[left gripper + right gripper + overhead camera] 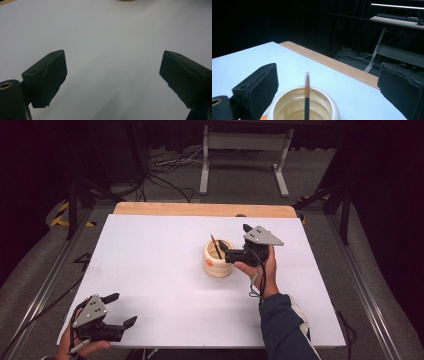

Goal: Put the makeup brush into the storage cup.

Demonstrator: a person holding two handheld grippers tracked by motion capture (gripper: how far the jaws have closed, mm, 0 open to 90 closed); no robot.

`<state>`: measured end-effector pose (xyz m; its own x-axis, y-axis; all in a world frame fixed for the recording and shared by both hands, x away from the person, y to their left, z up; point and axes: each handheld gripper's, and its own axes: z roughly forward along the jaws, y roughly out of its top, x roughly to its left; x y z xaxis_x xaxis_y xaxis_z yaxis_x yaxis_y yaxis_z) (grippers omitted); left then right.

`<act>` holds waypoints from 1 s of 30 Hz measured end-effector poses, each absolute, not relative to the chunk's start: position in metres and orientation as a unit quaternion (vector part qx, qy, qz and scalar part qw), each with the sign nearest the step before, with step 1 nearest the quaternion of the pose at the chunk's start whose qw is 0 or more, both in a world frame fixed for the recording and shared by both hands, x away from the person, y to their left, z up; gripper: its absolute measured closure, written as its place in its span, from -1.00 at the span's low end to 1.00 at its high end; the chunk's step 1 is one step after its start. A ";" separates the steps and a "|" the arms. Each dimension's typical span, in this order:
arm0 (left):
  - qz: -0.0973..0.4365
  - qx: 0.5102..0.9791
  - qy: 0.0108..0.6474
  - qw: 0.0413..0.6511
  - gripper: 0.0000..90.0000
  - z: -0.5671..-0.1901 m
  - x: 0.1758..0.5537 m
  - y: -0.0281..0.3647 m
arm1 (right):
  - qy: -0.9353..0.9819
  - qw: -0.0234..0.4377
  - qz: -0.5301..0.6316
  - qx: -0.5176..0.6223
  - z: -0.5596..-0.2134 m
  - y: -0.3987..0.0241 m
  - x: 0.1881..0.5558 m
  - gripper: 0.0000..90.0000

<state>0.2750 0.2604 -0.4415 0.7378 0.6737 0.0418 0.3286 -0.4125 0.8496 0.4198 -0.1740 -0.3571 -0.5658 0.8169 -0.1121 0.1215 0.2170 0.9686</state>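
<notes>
White matte counter (165, 270) with a wooden far edge, in a dark room with grey carpet. Round cream pot (218, 259), right of centre, holds a thin dark-tipped brush (216, 246). Right claw (324, 90) spread around the pot; left claw (122, 310) spread, near left corner.

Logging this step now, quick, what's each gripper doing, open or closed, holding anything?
Left gripper: open, holding nothing, low over the white table.
Right gripper: open, holding nothing, jaws either side of the cream jar with the brush in it.
</notes>
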 end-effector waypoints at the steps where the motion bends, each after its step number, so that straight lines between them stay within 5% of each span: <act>1: 0.193 0.818 0.307 0.447 -0.81 -0.441 0.275 0.260 | 0.708 0.329 0.530 0.331 -0.356 -0.174 0.419 -0.91; 30: 0.194 0.818 0.309 0.445 -0.81 -0.441 0.275 0.259 | 0.720 0.365 0.497 0.318 -0.336 -0.193 0.400 -0.87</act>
<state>0.2745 0.2593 -0.4410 0.7338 0.6780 0.0425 0.3327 -0.4132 0.8477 0.4004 -0.1927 -0.3359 -0.5319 0.8206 -0.2090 0.0948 0.3030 0.9483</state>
